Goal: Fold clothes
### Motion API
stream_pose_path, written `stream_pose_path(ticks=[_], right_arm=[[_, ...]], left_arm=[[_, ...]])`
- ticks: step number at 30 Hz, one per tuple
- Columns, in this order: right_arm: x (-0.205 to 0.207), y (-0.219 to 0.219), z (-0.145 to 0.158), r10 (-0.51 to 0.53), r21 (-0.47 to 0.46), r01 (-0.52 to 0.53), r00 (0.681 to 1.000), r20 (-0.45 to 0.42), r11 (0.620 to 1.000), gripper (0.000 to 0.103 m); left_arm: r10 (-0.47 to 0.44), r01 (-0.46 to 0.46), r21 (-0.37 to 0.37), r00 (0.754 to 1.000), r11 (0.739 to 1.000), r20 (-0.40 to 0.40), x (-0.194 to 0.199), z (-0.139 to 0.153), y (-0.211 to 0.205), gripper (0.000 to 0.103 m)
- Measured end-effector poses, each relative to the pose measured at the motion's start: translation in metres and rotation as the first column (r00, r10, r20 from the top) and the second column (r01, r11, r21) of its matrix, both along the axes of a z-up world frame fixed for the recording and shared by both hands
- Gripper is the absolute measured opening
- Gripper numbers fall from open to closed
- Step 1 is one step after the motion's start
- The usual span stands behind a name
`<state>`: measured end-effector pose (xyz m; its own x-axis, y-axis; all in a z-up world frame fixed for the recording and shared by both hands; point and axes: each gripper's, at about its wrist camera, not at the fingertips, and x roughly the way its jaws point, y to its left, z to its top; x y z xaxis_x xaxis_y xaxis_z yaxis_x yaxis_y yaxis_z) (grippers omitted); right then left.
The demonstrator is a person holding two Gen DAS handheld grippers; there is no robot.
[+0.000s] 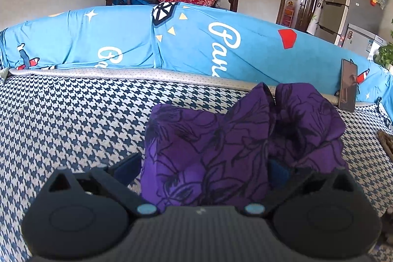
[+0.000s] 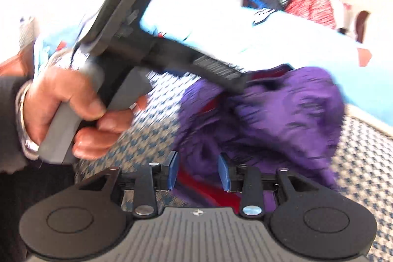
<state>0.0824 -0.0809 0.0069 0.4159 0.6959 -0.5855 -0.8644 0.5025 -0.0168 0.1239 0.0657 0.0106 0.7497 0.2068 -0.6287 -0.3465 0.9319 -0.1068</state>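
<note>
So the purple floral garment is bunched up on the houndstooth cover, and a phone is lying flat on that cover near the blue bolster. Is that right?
One detail is off. The phone is not lying flat: in the left wrist view it stands upright, leaning against the blue bolster. The rest holds: the purple floral garment is bunched up on the houndstooth cover.

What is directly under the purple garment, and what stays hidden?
The purple garment lies on the houndstooth cover, which shows all around it. The cover beneath the cloth, and any lower folds, are hidden.
</note>
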Motion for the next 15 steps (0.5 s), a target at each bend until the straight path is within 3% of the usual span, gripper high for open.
stream_pose_path(ticks=[3, 6, 9, 11, 13, 15], right_arm=[[0.014, -0.011, 0.013, -0.103, 0.064, 0.103, 0.995, 0.011, 0.993, 0.040], [0.028, -0.022, 0.024, -0.207, 0.124, 0.205, 0.978, -0.001, 0.971, 0.052], [0.043, -0.023, 0.026, -0.265, 0.141, 0.264, 0.964, -0.006, 0.954, 0.066], [0.052, -0.024, 0.027, -0.304, 0.151, 0.302, 0.953, -0.011, 0.941, 0.083], [0.057, -0.021, 0.022, -0.308, 0.136, 0.311, 0.951, -0.037, 0.941, 0.090], [0.061, -0.013, 0.015, -0.304, 0.108, 0.309, 0.951, -0.062, 0.945, 0.090]], left_arm=[[0.019, -0.019, 0.004, 1.000, 1.000, -0.004, -0.002, 0.000, 0.003, 0.103], [0.035, -0.035, 0.005, 0.999, 0.999, -0.021, -0.006, -0.002, 0.005, 0.103], [0.066, -0.065, 0.029, 0.996, 0.997, -0.057, -0.008, -0.007, 0.007, 0.103], [0.071, -0.070, 0.013, 0.995, 0.997, -0.071, -0.009, -0.011, 0.009, 0.103], [0.077, -0.077, 0.005, 0.994, 0.997, -0.081, -0.011, -0.015, 0.011, 0.103], [0.093, -0.092, 0.015, 0.992, 0.996, -0.087, -0.014, -0.018, 0.011, 0.103]])
